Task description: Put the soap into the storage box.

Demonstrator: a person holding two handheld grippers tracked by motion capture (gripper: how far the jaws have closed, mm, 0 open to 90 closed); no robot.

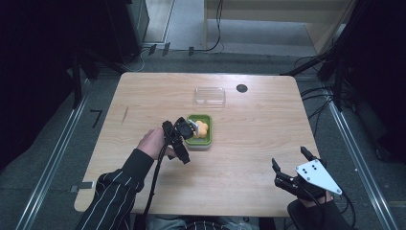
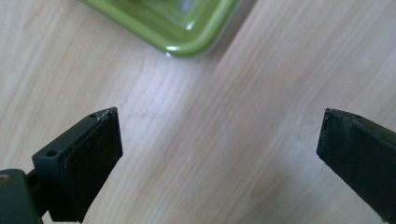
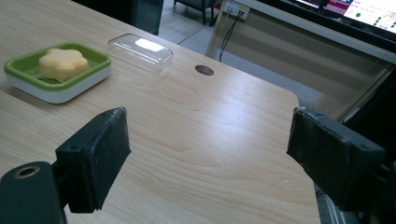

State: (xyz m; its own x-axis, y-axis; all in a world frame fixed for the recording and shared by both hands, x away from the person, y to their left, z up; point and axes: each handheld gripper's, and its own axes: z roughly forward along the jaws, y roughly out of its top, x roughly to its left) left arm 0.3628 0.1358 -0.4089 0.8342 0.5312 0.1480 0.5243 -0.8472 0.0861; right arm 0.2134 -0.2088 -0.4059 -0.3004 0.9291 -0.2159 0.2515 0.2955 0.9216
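Pale wood-grain table (image 1: pixel 249 158) on grey floor, dark surroundings, cables beyond far edge. Left gripper (image 2: pixel 219 154) jaws spread wide, empty, hovering low; green rounded-rectangle dish on white base (image 2: pixel 187 32) just ahead. Yellow flower-shaped soap (image 3: pixel 63 64) lies in dish. Right gripper (image 3: pixel 208 158) jaws wide, empty, near table's near-right corner; clear plastic lid (image 3: pixel 140 52) and dark round hole (image 3: pixel 204 70) well ahead, dish ahead-left. Striped sleeve (image 1: pixel 112 196) on left forearm.

High view: above the near desk (image 1: pixel 249 158) edge, facing forward and down. Left gripper view: very close over the wood. Right gripper view: low, from the near right corner. Shared: green tray (image 1: pixel 207 139) (image 2: pixel 187 28) (image 3: pixel 28 70).
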